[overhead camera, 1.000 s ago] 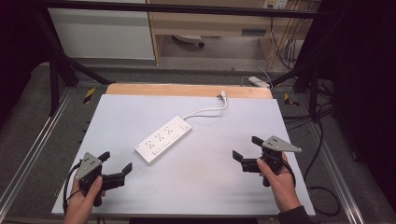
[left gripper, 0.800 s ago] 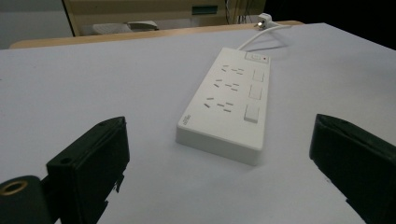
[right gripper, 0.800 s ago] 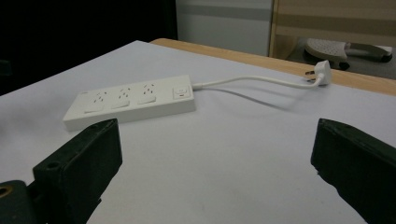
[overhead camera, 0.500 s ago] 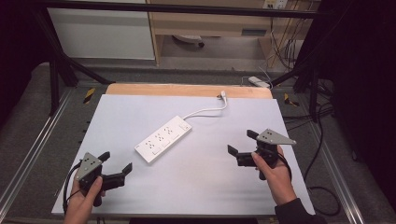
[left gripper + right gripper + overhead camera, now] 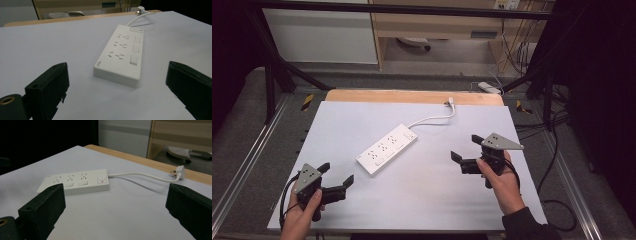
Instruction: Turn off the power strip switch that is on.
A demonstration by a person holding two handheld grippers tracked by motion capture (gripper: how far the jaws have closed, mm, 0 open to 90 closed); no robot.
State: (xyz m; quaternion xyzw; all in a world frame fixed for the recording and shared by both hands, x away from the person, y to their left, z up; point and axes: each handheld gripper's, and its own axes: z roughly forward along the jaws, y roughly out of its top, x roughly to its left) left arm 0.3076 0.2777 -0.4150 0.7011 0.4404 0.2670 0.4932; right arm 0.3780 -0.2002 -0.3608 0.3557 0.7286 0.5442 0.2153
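A white power strip (image 5: 387, 149) lies diagonally at the middle of the white table (image 5: 422, 200). Its white cord (image 5: 432, 119) runs back to a plug (image 5: 451, 102) near the wooden far edge. My left gripper (image 5: 335, 175) is open at the front left corner, held low, its jaws wide apart and pointing at the strip (image 5: 120, 54). My right gripper (image 5: 466, 147) is open at the right, jaws spread and aimed left toward the strip's switch end (image 5: 102, 180). The cord (image 5: 145, 175) and plug (image 5: 179, 171) lie between its jaws, farther off. Neither gripper holds anything.
A wooden strip (image 5: 412, 96) borders the table's far edge. Metal rails (image 5: 242, 165) run along both sides. Cables (image 5: 557, 150) hang at the right, and a cabinet (image 5: 447, 25) stands behind.
My right gripper has moved left and slightly forward toward the power strip. The left gripper has stayed in place.
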